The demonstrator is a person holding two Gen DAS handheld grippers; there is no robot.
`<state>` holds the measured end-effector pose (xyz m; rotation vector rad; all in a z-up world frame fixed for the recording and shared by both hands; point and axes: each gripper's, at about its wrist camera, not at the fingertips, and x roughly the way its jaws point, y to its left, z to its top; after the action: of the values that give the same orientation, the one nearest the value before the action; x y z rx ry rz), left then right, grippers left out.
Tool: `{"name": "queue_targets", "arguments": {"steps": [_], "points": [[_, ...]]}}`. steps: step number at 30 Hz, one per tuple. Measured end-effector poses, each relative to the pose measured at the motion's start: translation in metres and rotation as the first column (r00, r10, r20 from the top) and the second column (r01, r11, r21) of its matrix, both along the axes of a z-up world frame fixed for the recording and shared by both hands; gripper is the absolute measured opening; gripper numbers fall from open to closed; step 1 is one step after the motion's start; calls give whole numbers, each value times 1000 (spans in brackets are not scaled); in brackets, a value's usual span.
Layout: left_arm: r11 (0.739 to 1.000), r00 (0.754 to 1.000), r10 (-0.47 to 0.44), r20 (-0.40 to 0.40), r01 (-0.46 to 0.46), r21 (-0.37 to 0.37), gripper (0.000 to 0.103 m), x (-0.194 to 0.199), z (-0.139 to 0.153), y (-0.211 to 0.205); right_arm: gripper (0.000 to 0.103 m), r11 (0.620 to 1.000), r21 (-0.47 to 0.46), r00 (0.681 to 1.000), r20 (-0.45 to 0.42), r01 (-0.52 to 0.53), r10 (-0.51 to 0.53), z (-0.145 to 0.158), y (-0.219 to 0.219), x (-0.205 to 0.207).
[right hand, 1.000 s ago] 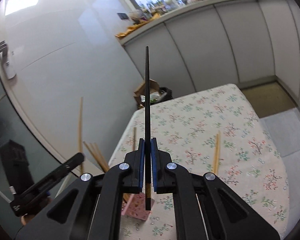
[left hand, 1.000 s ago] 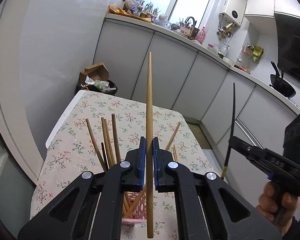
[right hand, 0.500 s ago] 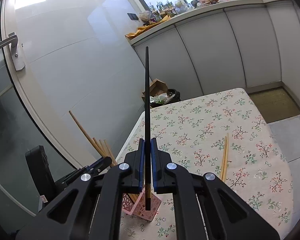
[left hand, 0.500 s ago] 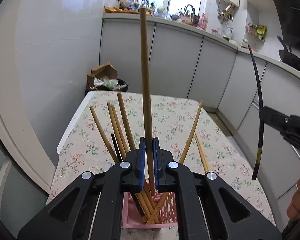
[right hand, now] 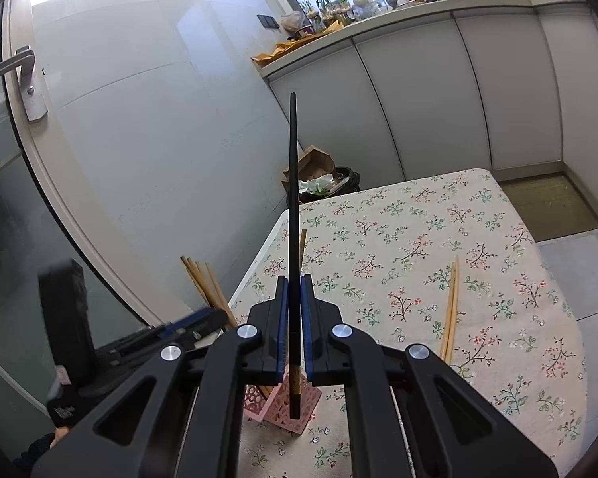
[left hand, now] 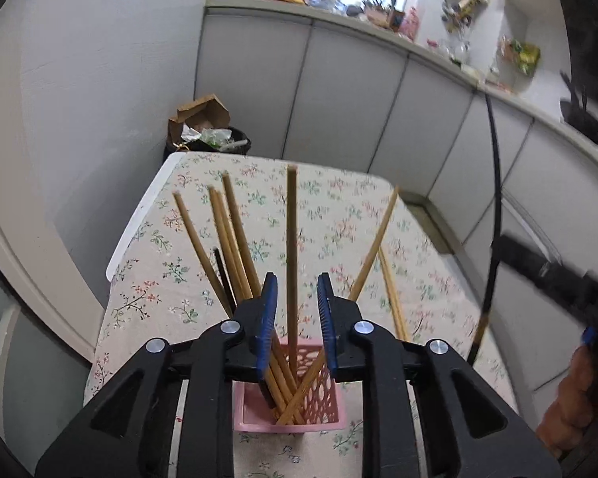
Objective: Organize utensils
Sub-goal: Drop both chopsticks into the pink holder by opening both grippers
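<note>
Left wrist view, bottom centre: the left gripper (left hand: pixel 293 314) has its jaws spread apart, and a wooden chopstick (left hand: pixel 291 247) stands between them, apparently touching neither pad, its lower end inside the pink basket (left hand: pixel 327 402) with the other chopsticks. Judging by this, the drop-off step is in hand for that stick. At the right of the frame the black chopstick (left hand: pixel 494 215) hangs in the other tool. In the right wrist view the right gripper (right hand: pixel 294 338) is clamped on that black chopstick (right hand: pixel 294 207), upright above the basket (right hand: pixel 299 410). Farther out, a wooden pair (right hand: pixel 450 306) lies on the floral tablecloth (right hand: pixel 498 263). Next probably: lower the black stick into the basket, then release.
</note>
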<state>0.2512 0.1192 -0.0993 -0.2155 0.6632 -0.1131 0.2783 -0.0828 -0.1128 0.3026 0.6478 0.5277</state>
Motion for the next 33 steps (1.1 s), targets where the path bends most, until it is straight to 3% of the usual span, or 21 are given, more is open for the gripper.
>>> {"name": "queue_targets", "arguments": {"steps": [2,6,12,17,27,33], "points": [[999,999,26,22,-26,-42,33,-6,10,9,6,1000,6,1000,-3,-7,7,-2,4,0],[990,992,109,58,-103,-99,64,-22,27,28,6,1000,8,1000,-11,-19,19,-11,19,-1],[976,984,172,-44,-176,-128,71,-24,25,42,6,1000,10,1000,-2,-16,16,-25,46,-1],[975,976,212,-45,-214,-54,78,-27,28,45,6,1000,5,1000,-2,-13,13,-42,70,1],[964,971,234,-49,-238,-122,78,-34,31,66,7,999,-42,998,60,-8,10,-67,113,0],[962,971,233,-50,-238,-137,78,-36,31,72,10,993,-117,999,31,-31,35,-79,124,-5]]}}
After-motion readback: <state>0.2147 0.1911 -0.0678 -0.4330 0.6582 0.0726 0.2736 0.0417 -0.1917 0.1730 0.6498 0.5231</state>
